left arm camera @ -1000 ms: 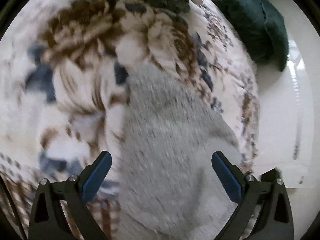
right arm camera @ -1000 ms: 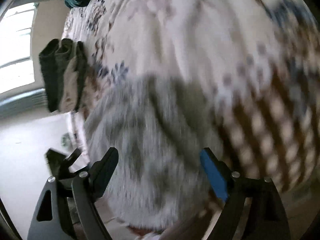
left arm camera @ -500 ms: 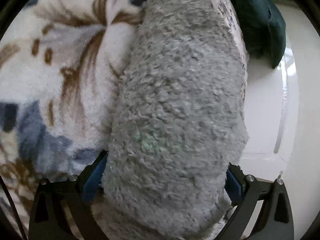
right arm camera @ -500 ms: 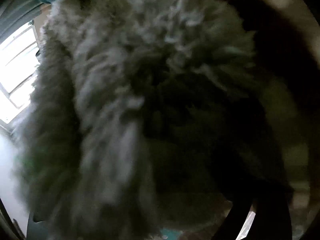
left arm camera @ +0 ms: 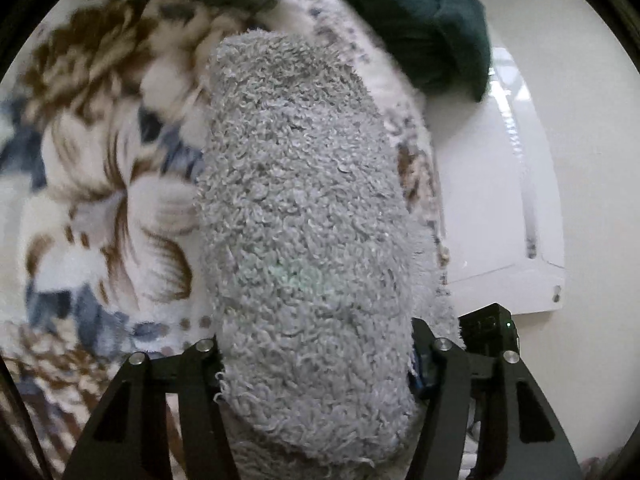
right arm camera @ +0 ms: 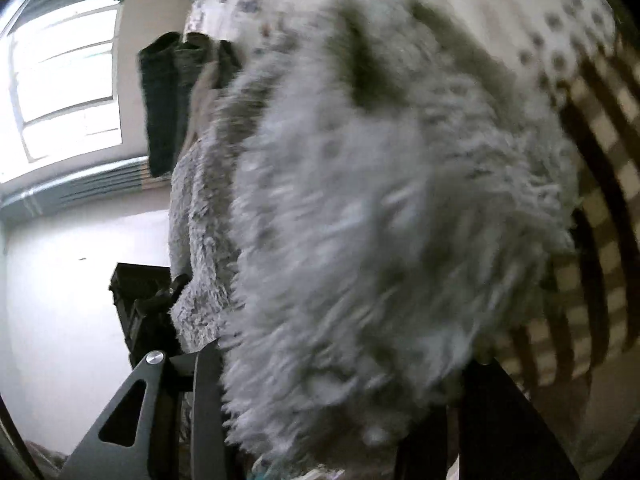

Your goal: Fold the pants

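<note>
Between closing left hand-held gripper (left arm camera: pixel 316 354) jaws, grey pants (left arm camera: pixel 304 208)

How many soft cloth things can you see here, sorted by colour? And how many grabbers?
Grey fluffy pants: 1
Flowery white, brown and blue blanket: 1
Dark teal cushion: 1
Pile of dark folded clothes: 1
Grabbers, both closing on the pants: 2 (left gripper, right gripper)
Total: 6

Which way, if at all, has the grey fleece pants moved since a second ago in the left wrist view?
Yes. The grey fleece pants have risen off the floral blanket, toward the teal cushion.
</note>
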{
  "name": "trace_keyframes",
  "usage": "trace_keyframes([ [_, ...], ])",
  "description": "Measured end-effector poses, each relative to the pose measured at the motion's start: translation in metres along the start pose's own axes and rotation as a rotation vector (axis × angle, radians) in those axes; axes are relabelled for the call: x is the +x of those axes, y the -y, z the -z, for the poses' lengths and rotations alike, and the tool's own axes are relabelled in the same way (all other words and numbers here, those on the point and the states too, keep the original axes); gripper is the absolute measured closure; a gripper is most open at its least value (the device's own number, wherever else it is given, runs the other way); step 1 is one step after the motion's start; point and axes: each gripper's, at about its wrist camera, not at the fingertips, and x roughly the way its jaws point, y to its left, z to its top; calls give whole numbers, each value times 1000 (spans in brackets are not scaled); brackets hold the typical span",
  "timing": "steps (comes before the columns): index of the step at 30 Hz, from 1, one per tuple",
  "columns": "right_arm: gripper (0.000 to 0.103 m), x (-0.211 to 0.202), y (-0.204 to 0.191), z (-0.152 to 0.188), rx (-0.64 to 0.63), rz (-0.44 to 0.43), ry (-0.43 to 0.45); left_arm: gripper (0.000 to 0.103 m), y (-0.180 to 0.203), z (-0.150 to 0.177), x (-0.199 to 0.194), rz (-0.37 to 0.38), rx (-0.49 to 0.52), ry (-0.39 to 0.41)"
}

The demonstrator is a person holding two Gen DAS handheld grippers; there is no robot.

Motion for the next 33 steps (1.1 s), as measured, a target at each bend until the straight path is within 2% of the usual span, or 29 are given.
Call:
trace_keyframes([
  [6, 60, -18, -105, 5, -91, -21, 41, 46, 34, -37, -81, 15, 33, 64],
  [10, 60, -14, -181, -15, -180, -53, 50, 46, 55, -81, -139, 6, 46, 144],
  [15, 60, 8, -277, -66, -286, -84, 61, 46, 69, -158, -197, 0, 37, 248],
  [17, 60, 14, -310, -99, -326, -103, 68, 46, 75, -191, -203, -2, 30, 277],
  [21, 60, 64, -371, -168, -376, -98, 60, 45, 65, -267, -215, -28, 14, 315],
  [26, 60, 112, -399, -253, -373, -71, 49, 45, 22, -356, -210, -30, -21, 306],
  [29, 60, 146, -401, -296, -340, -46, 40, 45, -13, -387, -195, -18, -63, 274],
  [33, 60, 183, -379, -329, -263, 8, -6, 45, -69, -398, -166, -28, -186, 200],
])
